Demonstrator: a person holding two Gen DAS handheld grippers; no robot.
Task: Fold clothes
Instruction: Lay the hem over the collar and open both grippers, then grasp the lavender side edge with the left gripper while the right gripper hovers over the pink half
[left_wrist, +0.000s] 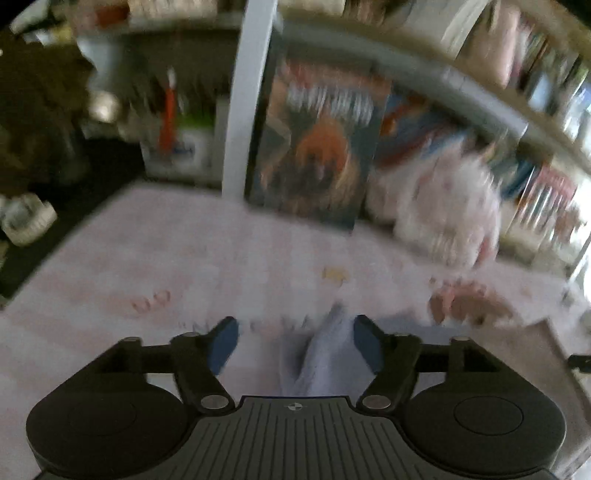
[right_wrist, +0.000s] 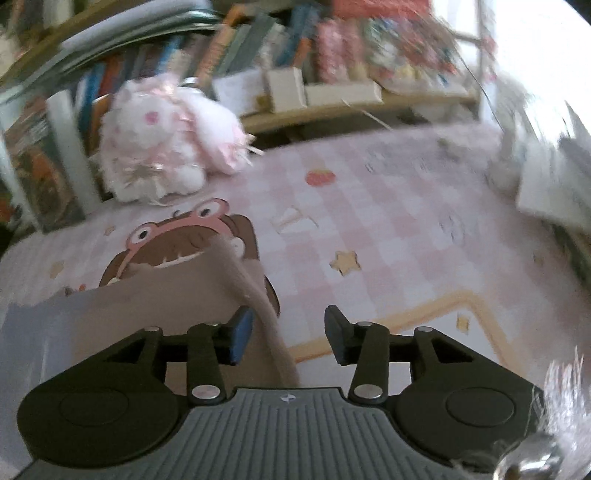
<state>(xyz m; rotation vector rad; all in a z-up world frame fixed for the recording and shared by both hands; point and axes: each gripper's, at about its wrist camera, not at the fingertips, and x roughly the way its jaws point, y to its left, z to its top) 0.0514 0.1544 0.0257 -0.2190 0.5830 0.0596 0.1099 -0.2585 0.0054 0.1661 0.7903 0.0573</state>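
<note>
The garment is pale lilac and beige. In the right wrist view it lies at the lower left (right_wrist: 122, 317), and a beige fold of it rises between the jaws of my right gripper (right_wrist: 290, 334), which stands open. In the blurred left wrist view a lilac fold (left_wrist: 321, 354) rises between the jaws of my left gripper (left_wrist: 295, 345), which stands open too, the fold near its right finger. Both grippers hover over a pink checked mat (right_wrist: 388, 229) with a cartoon face (right_wrist: 177, 243) printed on it.
A white and pink plush toy (right_wrist: 170, 140) sits at the mat's far edge, also seen in the left wrist view (left_wrist: 443, 206). Bookshelves (right_wrist: 258, 48) line the back. A white post (left_wrist: 243, 99) and a picture book (left_wrist: 317, 147) stand behind the mat. A dark drop lies left.
</note>
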